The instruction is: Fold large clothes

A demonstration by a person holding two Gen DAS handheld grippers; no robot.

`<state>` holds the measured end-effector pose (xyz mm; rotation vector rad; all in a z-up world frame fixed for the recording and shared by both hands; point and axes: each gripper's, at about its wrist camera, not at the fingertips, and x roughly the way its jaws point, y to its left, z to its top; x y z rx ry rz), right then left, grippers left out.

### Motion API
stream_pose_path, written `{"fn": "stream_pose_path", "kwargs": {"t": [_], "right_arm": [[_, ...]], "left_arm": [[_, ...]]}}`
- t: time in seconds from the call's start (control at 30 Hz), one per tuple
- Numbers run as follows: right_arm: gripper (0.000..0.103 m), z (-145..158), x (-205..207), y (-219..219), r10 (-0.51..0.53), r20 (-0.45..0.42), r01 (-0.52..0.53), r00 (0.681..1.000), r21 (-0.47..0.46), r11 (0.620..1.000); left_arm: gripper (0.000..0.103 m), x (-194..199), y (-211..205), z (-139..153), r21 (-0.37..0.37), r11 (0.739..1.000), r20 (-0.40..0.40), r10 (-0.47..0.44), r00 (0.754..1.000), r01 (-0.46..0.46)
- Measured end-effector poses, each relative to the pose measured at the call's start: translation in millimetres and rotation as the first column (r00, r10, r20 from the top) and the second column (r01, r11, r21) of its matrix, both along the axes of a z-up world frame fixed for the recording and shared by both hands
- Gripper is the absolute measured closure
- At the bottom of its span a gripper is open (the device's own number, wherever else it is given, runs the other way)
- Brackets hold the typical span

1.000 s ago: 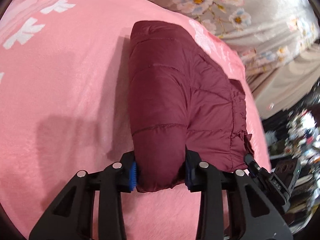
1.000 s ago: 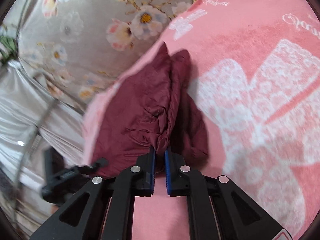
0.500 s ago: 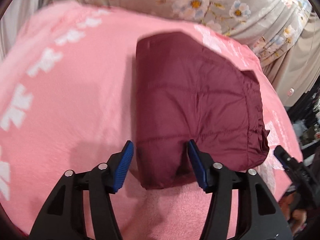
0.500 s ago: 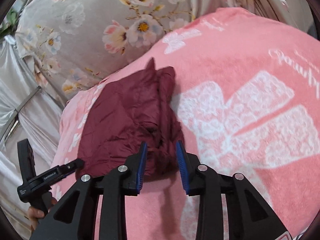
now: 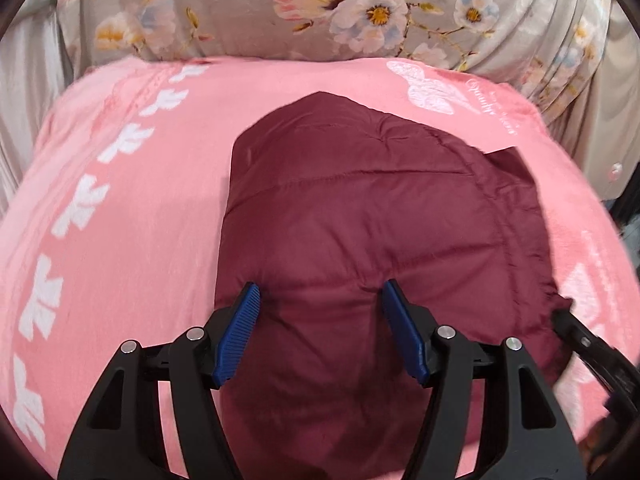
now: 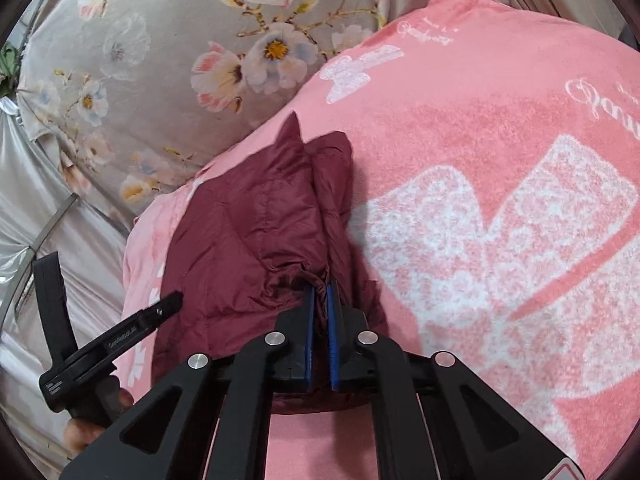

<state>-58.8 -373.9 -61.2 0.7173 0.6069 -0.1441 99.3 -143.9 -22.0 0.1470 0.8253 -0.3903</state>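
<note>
White cursive script is woven into the pink plush blanket (image 6: pixel 500 92) in two spots in the right wrist view: near the far corner, beside a white butterfly motif, and at the right edge, where a looping word is seen. Neither can be read w/ certainty. The same script is seen in the left wrist view, also illegible. Small white lettering is printed on the black plastic body of the left gripper (image 6: pixel 120 336), too small to be made out.
</note>
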Motion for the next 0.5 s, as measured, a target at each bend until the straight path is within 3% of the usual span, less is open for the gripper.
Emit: {"fn": "stream_pose_path", "kwargs": {"t": [0.1,0.5], "right_arm": [[0.1,-12,5,-1,-0.003,-0.037,0.003,0.999,-0.001,1.0],[0.102,-33,24,4,0.022,-0.106,-0.024,0.994,-0.021,0.999]], "left_arm": [[0.039,2,-12,-5,0.045,0.999,0.016,0.0,1.0,-0.001],[0.036,7,-19,-25,0.076,0.997,0.007,0.016,1.0,-0.016]]}}
